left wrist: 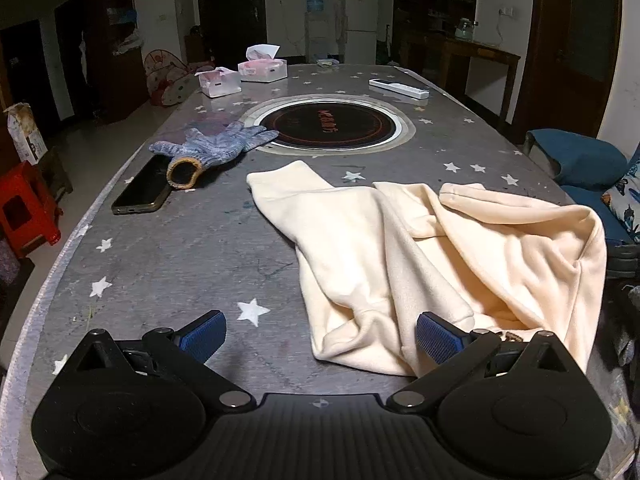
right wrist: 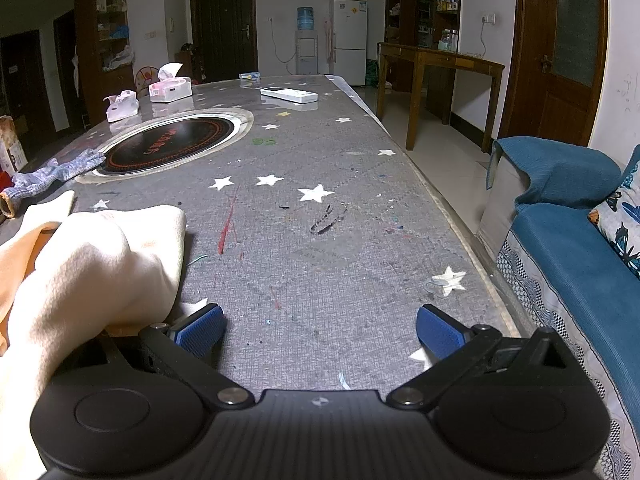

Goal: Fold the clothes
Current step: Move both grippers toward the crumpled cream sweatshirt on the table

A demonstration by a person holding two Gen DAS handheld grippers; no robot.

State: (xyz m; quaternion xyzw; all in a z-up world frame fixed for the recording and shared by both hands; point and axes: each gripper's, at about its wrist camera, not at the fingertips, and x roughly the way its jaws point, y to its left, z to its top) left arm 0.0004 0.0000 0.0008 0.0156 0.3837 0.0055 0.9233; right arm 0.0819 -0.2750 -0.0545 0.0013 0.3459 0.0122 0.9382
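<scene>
A cream fleece garment point(left wrist: 440, 256) lies loosely bunched on the star-printed counter point(left wrist: 180, 256), toward its near right part, with one sleeve or leg point(left wrist: 288, 184) stretched out toward the round inset cooktop point(left wrist: 328, 126) and the rest heaped in soft rolls and creases. It is neither flat nor squared into a fold, a state that suits both a piece awaiting folding and one partway through. The left tool point(left wrist: 320, 336) hovers with its blue pads set wide apart, the right pad over the garment's near hem, gripping nothing. The right tool point(right wrist: 320, 330) is likewise spread and empty, the cloth point(right wrist: 100, 264) bulging against its left side. The fabric appears thick, plush, light and wholly limp: it should drape and sag rather than hold shape, and grip well on ribbed pads. Sound holds are probably the hemmed edges and cuff, where doubled layers give purchase. A knitted glove point(left wrist: 216, 148) and a phone point(left wrist: 142, 190) lie well apart to the left.
</scene>
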